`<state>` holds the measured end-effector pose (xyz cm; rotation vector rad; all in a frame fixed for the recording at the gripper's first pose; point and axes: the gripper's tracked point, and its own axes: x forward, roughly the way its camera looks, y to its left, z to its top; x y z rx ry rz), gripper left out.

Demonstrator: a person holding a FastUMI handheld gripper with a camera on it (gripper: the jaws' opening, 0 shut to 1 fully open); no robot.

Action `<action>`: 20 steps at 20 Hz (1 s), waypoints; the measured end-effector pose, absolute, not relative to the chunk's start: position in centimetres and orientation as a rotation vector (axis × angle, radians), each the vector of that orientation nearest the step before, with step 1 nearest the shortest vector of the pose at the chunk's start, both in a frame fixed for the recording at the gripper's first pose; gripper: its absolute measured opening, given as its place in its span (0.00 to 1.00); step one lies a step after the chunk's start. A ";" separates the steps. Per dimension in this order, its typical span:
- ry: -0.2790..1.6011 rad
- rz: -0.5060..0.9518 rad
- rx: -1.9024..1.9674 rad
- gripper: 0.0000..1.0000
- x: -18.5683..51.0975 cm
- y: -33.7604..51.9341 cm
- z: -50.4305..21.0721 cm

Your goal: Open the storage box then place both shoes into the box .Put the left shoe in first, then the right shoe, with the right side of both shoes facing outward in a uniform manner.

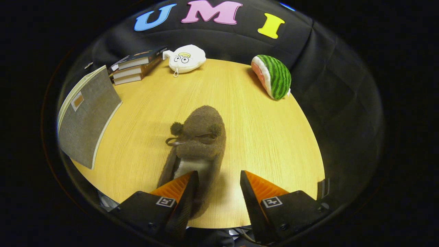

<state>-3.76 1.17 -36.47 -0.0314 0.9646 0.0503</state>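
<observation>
The round wooden table (pixel 260 137) carries everything you need, and the biggest thing on it is the grey fabric storage box (pixel 87 118) standing off beyond your left finger, its flap apparently closed as far as this angle lets you judge; a small tan tag sits on its face, but no writing on it can be read. In the middle lies the brown plush bear slipper (pixel 200 144), toe pointing away from you, its heel end reaching back to your gripper (pixel 218 181). Your fingers are spread apart: the left one lies over the slipper's heel, the right stands clear on bare wood, so nothing is pinched. By my reading you are at the shoe, yet the box looks unopened, and only one slipper is in sight. Next, settle whether the box needs opening first. Farther back sit stacked books (pixel 135 67), spine text too small to read, a watermelon plush (pixel 272 76) and a white plush toy (pixel 187 59).
</observation>
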 end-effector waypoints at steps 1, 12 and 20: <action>0.966 0.049 -0.016 0.74 -3.2 1.4 -37.0; 0.978 0.018 0.018 0.05 -0.1 2.6 -37.7; 0.786 0.061 0.188 0.05 2.7 7.4 -25.1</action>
